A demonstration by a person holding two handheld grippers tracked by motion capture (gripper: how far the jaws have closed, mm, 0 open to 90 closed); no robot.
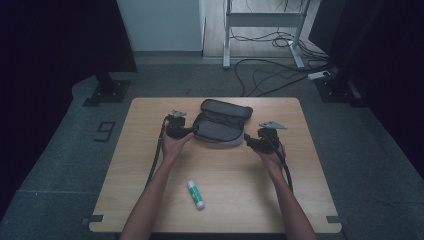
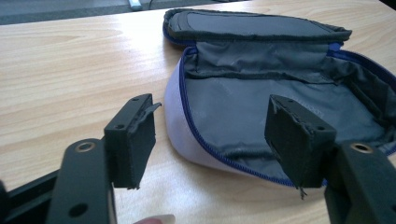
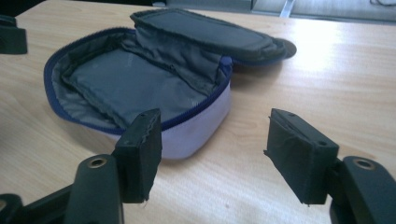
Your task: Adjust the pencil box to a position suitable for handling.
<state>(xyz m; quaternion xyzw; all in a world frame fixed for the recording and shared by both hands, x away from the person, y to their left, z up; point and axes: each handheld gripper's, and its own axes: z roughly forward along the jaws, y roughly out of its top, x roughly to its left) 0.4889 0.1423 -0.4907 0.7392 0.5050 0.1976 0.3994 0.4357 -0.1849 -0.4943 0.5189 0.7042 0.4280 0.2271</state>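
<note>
Two pairs of fingers stand apart, gripping nothing: the left gripper (image 1: 186, 131) straddles the near left rim of the open pouch (image 1: 220, 125), the right gripper (image 1: 255, 140) sits just beside its right end. Beyond both fingers, the flap lies folded back on the tabletop (image 1: 150, 165). Nearer the person lies a glue stick (image 1: 196, 194), probably next to be packed; one gripper must turn back for it.
</note>
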